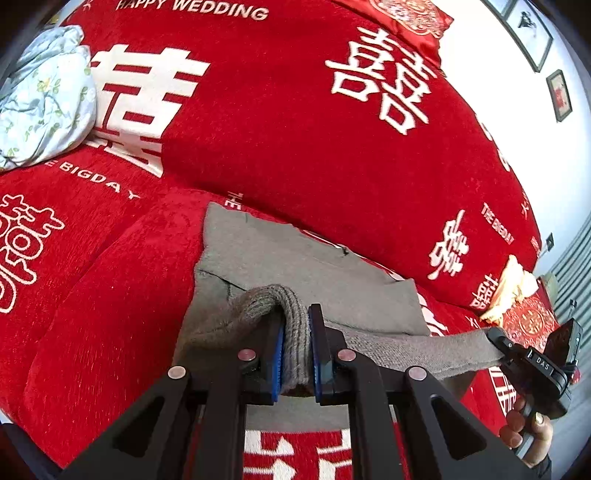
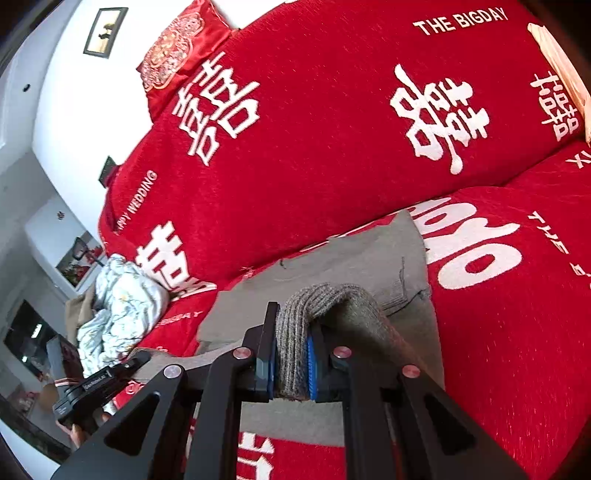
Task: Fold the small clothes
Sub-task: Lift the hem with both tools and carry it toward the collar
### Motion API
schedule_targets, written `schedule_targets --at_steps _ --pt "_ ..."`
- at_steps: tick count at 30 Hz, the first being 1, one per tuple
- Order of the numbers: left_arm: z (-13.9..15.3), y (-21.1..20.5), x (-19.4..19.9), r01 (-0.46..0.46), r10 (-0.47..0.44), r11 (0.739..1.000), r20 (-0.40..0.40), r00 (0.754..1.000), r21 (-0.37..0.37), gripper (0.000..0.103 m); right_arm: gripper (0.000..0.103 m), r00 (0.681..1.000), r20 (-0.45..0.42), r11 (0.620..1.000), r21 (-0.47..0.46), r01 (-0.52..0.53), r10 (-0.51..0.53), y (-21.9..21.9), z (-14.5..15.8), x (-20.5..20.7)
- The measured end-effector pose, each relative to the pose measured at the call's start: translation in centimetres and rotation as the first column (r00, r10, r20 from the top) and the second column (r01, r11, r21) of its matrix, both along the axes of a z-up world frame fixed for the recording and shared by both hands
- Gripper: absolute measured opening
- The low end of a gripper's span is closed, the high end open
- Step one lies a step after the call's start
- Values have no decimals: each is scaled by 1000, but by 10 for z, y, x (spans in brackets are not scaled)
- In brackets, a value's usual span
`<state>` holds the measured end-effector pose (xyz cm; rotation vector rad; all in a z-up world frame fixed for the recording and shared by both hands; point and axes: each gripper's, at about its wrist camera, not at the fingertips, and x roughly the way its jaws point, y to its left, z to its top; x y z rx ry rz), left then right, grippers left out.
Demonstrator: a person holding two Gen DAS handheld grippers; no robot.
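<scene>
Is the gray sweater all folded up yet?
Not yet. Each hand-held gripper, left and right, pinches its ribbed edge, lifted; the rest of the sweater lies spread out.

A red sofa cover (image 1: 295, 122) with white lettering fills the view; framed pictures (image 1: 532, 33) hang on the white wall (image 2: 85, 103).

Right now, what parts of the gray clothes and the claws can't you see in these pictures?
- Left wrist view: the gray garment's near edge is hidden behind the left claw.
- Left wrist view: the right claw sits at the picture's edge, too small to show its fingertips.
- Right wrist view: the right claw covers the garment's near part.
- Right wrist view: the left claw is small and blurred.
- Neither view shows what kind of garment it is.
</scene>
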<state>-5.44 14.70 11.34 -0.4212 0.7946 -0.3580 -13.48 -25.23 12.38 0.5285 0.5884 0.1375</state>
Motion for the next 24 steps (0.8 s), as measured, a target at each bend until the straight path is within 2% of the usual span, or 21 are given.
schedule_targets --at_steps 4,6,8,13,19,22,24 --pt "-8 5 22 -58 59 998 -22 998 39 13 13 999 -39 1000 -29 11 -12 -5 -8 17" --pt "-14 7 32 -62 63 998 -43 997 34 13 13 998 -59 1000 -26 12 -13 -8 -13 27" --pt "-24 2 46 -26 29 999 -79 996 31 0 13 997 -71 1000 -24 8 -9 -9 -17 37" --pt "-54 -4 59 30 -27 999 -194 981 15 0 13 995 -101 1000 -29 4 -7 -5 -26 53" --pt "-69 0 27 79 -55 994 -264 963 81 0 13 995 -91 994 -101 -36 27 8 -26 44" --pt "-77 8 9 58 -49 998 -312 949 22 0 13 996 -90 996 -83 -35 28 7 -29 39" --pt "-67 5 -17 97 -95 995 -289 952 -10 0 13 995 -94 996 -78 -35 27 7 -31 38"
